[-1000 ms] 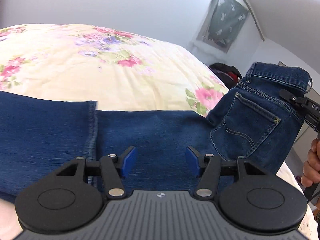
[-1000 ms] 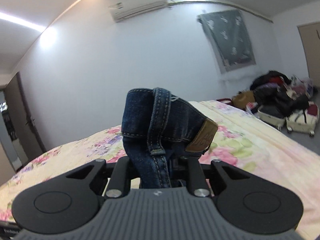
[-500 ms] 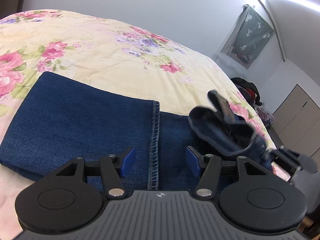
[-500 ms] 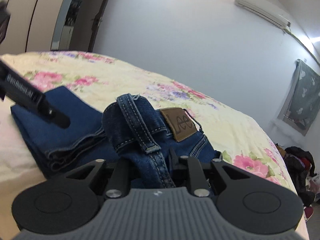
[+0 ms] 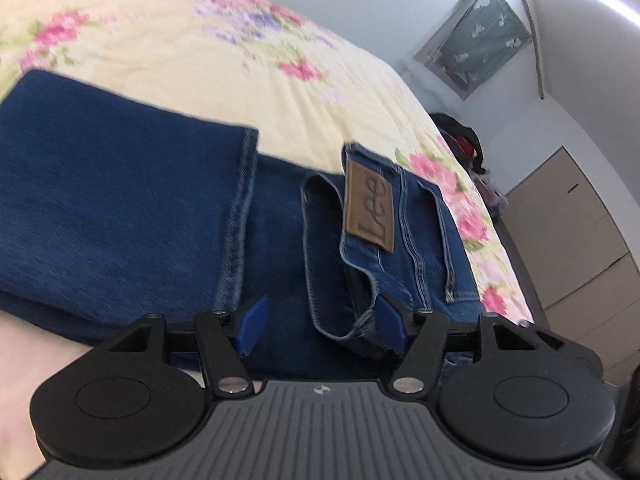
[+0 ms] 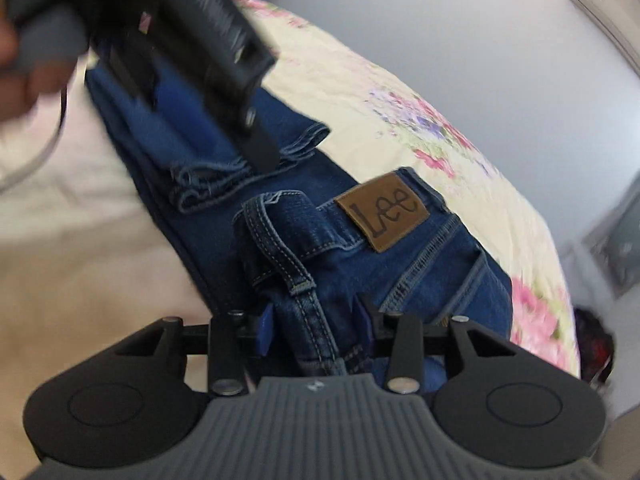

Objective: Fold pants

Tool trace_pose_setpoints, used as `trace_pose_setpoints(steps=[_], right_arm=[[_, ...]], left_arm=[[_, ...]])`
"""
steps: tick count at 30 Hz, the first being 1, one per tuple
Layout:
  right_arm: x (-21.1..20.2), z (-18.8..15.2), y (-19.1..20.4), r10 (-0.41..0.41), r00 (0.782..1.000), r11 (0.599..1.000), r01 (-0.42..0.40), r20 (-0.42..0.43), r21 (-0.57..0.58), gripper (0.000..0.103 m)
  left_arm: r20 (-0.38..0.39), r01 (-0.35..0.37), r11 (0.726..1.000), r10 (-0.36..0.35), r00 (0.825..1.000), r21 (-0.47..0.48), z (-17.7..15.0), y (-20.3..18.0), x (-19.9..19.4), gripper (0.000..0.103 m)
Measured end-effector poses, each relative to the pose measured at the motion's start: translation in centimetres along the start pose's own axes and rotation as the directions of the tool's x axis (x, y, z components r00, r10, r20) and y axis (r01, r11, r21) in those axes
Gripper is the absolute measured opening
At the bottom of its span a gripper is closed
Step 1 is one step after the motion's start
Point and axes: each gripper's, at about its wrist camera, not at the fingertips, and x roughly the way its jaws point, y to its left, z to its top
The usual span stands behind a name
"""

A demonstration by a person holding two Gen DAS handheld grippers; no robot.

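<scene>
So the jeans [image 5: 120, 216] are lying folded on the floral bedspread [image 5: 168, 52], right along its near edge, with the leg hems stacked on one side and the waistband end laid over on the other. The brown Lee patch [image 6: 382, 210] faces up near the waistband.

The right gripper [image 6: 312, 326] has its blue pads on either side of a belt loop and seam; its jaws are opening, and the denim sits between them without looking squeezed.

The left gripper [image 5: 320, 324] hovers spread wide just above the folded denim, jaws opening a bit more, and a loose waistband edge lies by its right pad. It also shows up blurred in the right wrist view.
</scene>
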Motion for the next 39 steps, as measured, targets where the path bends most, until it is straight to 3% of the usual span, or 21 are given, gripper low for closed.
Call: trace_pose_setpoints(steps=[2,3,5,7,9,10,11,12,14,16,19,24,29,32,34,36,39], right_arm=[[-1.8,-0.7,-2.1,0.022,0.999,0.980,-0.027,0.024,0.198,0.049],[-2.8,-1.6,-3.5,0.022,0.999,0.945,-0.034,0.041,0.326,0.056],[-3.6,-3.6,-6.5,0.016,0.998,0.820,-0.052,0.069,0.569,0.057],[-3.8,-6.6,-9.9,-0.026,0.995,0.585,-0.067,0.101,0.809,0.057],[-3.8,-9.7,-12.3,-0.114,0.990,0.323,-0.045,0.086,0.945,0.059],[-3.6,-11.1,-13.1,-0.152,0.984,0.215,-0.063,0.097,0.975,0.059],[-3.2,-12.6,-13.6,-0.180,0.977,0.121,-0.089,0.110,0.989,0.059],[-2.6,-14.2,-14.0,-0.185,0.975,0.020,-0.125,0.127,0.992,0.059],[-1.0,-16.6,-14.6,-0.154,0.976,-0.148,-0.177,0.154,0.973,0.058],[-0.6,-17.5,-15.3,-0.153,0.976,-0.209,-0.186,0.156,0.960,0.057],[-0.7,-17.7,-15.3,-0.149,0.976,-0.222,-0.191,0.160,0.956,0.059],[-1.0,-16.8,-15.2,-0.159,0.968,-0.154,-0.221,0.197,0.963,0.059],[-1.2,-15.2,-15.1,-0.158,0.956,-0.070,-0.261,0.247,0.963,0.059],[-1.1,-13.8,-14.9,-0.152,0.955,0.013,-0.255,0.254,0.967,0.059],[-1.2,-12.7,-14.7,-0.154,0.955,0.088,-0.244,0.255,0.966,0.059],[-1.3,-11.3,-14.2,-0.150,0.952,0.183,-0.238,0.266,0.954,0.059],[-0.8,-8.9,-13.1,-0.101,0.954,0.341,-0.232,0.281,0.911,0.059]], left_arm=[[-0.030,0.017,0.999,-0.018,0.999,-0.031,-0.2,-0.1,0.9,0.072],[-0.036,0.028,0.999,-0.029,0.999,-0.042,-0.2,-0.2,1.2,0.072],[-0.044,0.052,0.996,-0.055,0.998,-0.070,-0.3,-0.3,1.9,0.072],[-0.050,0.060,0.994,-0.065,0.997,-0.095,-0.2,-0.4,2.6,0.073],[-0.041,0.045,0.993,-0.049,0.998,-0.105,-0.2,-0.7,3.4,0.073],[-0.037,0.045,0.993,-0.049,0.998,-0.105,-0.2,-0.8,3.7,0.073],[-0.035,0.058,0.993,-0.062,0.997,-0.100,-0.2,-0.9,4.0,0.070],[-0.036,0.093,0.992,-0.096,0.995,-0.086,-0.2,-1.1,4.1,0.052],[-0.034,0.132,0.991,-0.133,0.991,-0.014,-0.3,-2.2,4.3,0.018],[-0.026,0.123,0.992,-0.123,0.992,0.030,-0.4,-2.9,4.4,0.012],[-0.006,0.114,0.993,-0.114,0.993,-0.013,-0.2,-2.5,4.2,0.011],[0.144,0.151,0.984,-0.137,0.980,-0.091,0.4,-0.7,0.2,0.011],[0.217,0.099,0.995,-0.090,0.972,-0.031,-0.9,-0.4,-2.6,0.011],[0.168,0.077,0.993,-0.060,0.984,-0.095,-1.8,1.2,-1.3,0.011],[0.092,-0.008,0.996,0.015,0.996,-0.083,-1.8,1.6,0.9,0.011],[0.063,-0.073,0.996,0.076,0.995,-0.048,-2.2,1.6,2.3,0.013],[0.055,-0.087,0.994,0.091,0.994,-0.070,-1.9,2.0,2.5,0.015]])
